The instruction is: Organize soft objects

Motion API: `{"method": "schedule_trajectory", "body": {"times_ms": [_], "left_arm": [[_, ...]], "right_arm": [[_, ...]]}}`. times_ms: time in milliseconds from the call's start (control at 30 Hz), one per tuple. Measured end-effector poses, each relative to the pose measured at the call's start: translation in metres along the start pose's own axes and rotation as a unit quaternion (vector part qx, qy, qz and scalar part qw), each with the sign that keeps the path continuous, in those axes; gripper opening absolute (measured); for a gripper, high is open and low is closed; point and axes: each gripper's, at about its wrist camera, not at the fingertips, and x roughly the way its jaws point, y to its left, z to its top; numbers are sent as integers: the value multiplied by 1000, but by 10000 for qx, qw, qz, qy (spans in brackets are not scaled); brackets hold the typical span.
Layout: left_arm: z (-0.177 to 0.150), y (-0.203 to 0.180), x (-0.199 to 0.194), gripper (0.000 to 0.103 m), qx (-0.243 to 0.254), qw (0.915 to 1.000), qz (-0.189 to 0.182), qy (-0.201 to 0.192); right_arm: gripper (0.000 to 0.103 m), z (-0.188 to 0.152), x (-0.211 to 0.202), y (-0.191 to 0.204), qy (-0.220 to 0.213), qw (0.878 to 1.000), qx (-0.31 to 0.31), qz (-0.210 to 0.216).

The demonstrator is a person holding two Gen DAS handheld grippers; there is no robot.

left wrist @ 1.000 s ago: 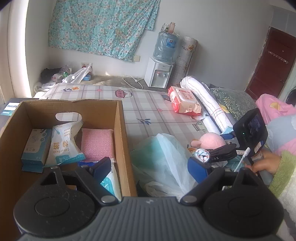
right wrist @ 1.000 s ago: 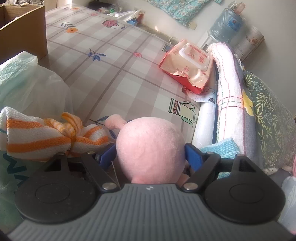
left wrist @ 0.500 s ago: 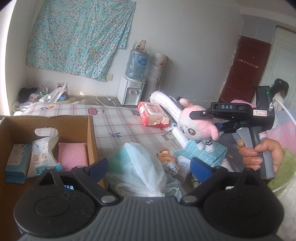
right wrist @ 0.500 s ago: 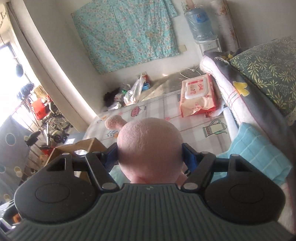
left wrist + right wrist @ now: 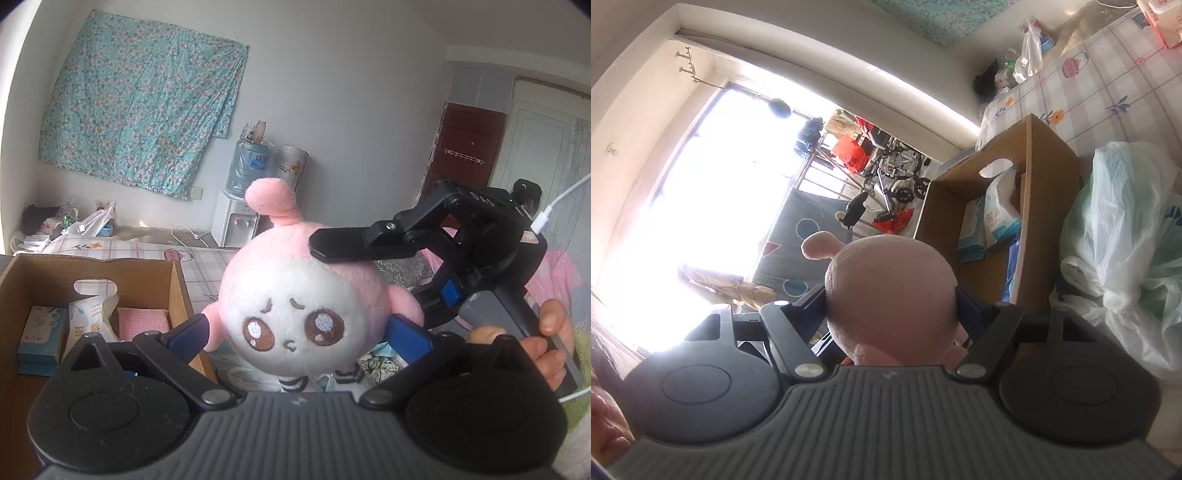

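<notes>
A pink and white plush toy (image 5: pixel 291 306) hangs in the air, held by its head. My right gripper (image 5: pixel 892 306) is shut on the plush toy (image 5: pixel 890 295), and one black finger (image 5: pixel 354 247) lies across the top of its head in the left wrist view. My left gripper (image 5: pixel 299 332) is open, with its blue-padded fingers on either side of the toy's face, apart from it. The cardboard box (image 5: pixel 147 273) sits low on the left and holds a pink cloth (image 5: pixel 144 325), a tissue pack (image 5: pixel 92 317) and a blue carton (image 5: pixel 40 336).
A pale plastic bag (image 5: pixel 1123 236) lies on the checked bed sheet (image 5: pixel 1108 85) beside the cardboard box (image 5: pixel 1045 177). A water dispenser (image 5: pixel 240 210) stands at the far wall. A red door (image 5: pixel 465 147) is at the right.
My right gripper has lifted the plush toy off the bed and swung it left, up in front of my left gripper, so the toy sits between the left fingers.
</notes>
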Motion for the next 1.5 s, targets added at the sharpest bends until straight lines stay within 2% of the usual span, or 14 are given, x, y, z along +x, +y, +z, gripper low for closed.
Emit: {"method": "schedule_trajectory", "body": {"times_ms": [367, 500, 600, 667, 767, 800, 900, 933, 1033, 1133, 1233, 1300, 1400, 1500], "left_arm": [[-14, 59, -54, 98, -460, 9962, 733, -137], [-9, 92, -50, 96, -887, 9918, 912, 106], [-2, 122, -29, 96, -1040, 9857, 1168, 634], [-5, 143, -9, 96, -1056, 9780, 1422, 1102], [-9, 172, 36, 96, -998, 9638, 1540, 1932], [-13, 179, 50, 96, -964, 9557, 1658, 2231], [-41, 204, 84, 96, -1211, 9198, 1898, 3215], [-44, 208, 84, 97, -1361, 9167, 1849, 3271], [-36, 208, 72, 96, -1380, 9241, 1713, 3124], [-29, 201, 67, 96, -1164, 9260, 1857, 3075], [-21, 192, 82, 96, -703, 9301, 2000, 3001], [-18, 188, 101, 96, -352, 9350, 1885, 2982], [-22, 183, 127, 98, 12, 9285, 1704, 3300], [-22, 181, 136, 98, 120, 9251, 1919, 3274]], "right_arm": [[77, -14, 109, 6, 1070, 9910, 600, 545], [78, -1, 148, 2, 1290, 9884, 755, 272], [78, 13, 165, 1, 1140, 9915, 520, -353], [78, 21, 164, -1, 912, 9930, 350, -662], [78, 24, 152, -6, 658, 9949, 280, -706], [78, 24, 146, -9, 581, 9953, 282, -716], [78, 20, 126, -18, 371, 9953, 264, -859], [78, 18, 119, -22, 312, 9950, 263, -912], [78, 13, 100, -32, 181, 9940, 230, -1056], [78, 9, 87, -43, 61, 9927, 221, -1186], [78, 5, 81, -53, -13, 9929, 346, -1139], [78, 1, 77, -56, -63, 9933, 388, -1082], [78, -5, 71, -55, -132, 9940, 335, -1031], [78, -12, 60, -52, -230, 9941, 266, -1022]]}}
